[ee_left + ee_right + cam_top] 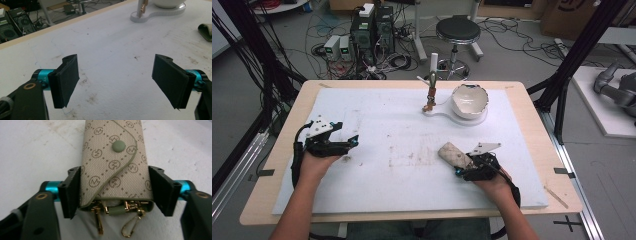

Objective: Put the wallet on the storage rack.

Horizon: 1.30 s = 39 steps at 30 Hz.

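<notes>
1. High view: the right hand-held gripper [460,169] has its jaws around the near end of a key case [455,154], which lies on the white mat [412,185] right of centre. The left hand-held gripper [354,142] rests at the left, well apart. A bowl [469,100] on its stand [447,113] sits at the far edge, leaving open mat all round the case.
2. Left gripper view: the jaws stand wide, nothing between them.
3. Right gripper view: both pads press the case's [115,167] sides; gold clips [130,226] hang from its near end. The step looks like the pickup; next, a straight lift with a firm hold.
</notes>
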Each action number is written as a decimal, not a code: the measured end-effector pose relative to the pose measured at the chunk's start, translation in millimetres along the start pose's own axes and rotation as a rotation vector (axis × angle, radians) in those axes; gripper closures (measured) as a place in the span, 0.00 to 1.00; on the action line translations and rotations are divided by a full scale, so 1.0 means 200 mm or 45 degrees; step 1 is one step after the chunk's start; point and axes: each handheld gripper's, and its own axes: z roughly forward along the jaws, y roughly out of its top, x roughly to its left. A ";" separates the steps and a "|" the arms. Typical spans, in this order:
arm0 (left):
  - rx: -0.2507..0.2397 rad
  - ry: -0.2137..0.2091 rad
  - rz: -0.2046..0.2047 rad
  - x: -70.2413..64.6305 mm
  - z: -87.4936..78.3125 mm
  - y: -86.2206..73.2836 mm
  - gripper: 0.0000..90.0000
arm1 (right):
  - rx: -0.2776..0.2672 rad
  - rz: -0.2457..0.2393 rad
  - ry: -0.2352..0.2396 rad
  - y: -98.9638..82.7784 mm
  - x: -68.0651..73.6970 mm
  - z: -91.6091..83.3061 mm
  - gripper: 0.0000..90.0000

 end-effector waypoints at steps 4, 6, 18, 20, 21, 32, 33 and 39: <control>-0.004 -0.001 0.002 0.00 0.00 0.00 0.24 | -0.004 0.018 0.007 0.00 -0.01 0.00 0.40; -0.007 -0.004 0.002 0.00 0.00 0.00 0.24 | -0.001 0.005 -0.021 0.02 0.00 -0.01 0.40; -0.019 -0.016 -0.018 0.03 0.00 -0.01 0.24 | -0.130 0.041 -0.074 0.09 -0.05 -0.09 0.41; -0.016 -0.010 -0.026 0.04 0.01 -0.01 0.24 | -0.139 0.052 -0.085 0.13 -0.07 -0.11 0.41; -0.016 -0.010 -0.026 0.04 0.01 -0.01 0.24 | -0.139 0.052 -0.085 0.13 -0.07 -0.11 0.41; -0.015 -0.007 -0.031 0.05 0.00 -0.01 0.24 | -0.198 0.091 -0.176 0.30 -0.23 -0.20 0.41; -0.020 -0.003 -0.036 0.05 0.00 -0.01 0.24 | -0.196 0.090 -0.188 0.33 -0.26 -0.22 0.41; -0.018 0.000 -0.036 0.05 0.00 -0.01 0.24 | -0.185 0.099 -0.227 0.43 -0.33 -0.24 0.41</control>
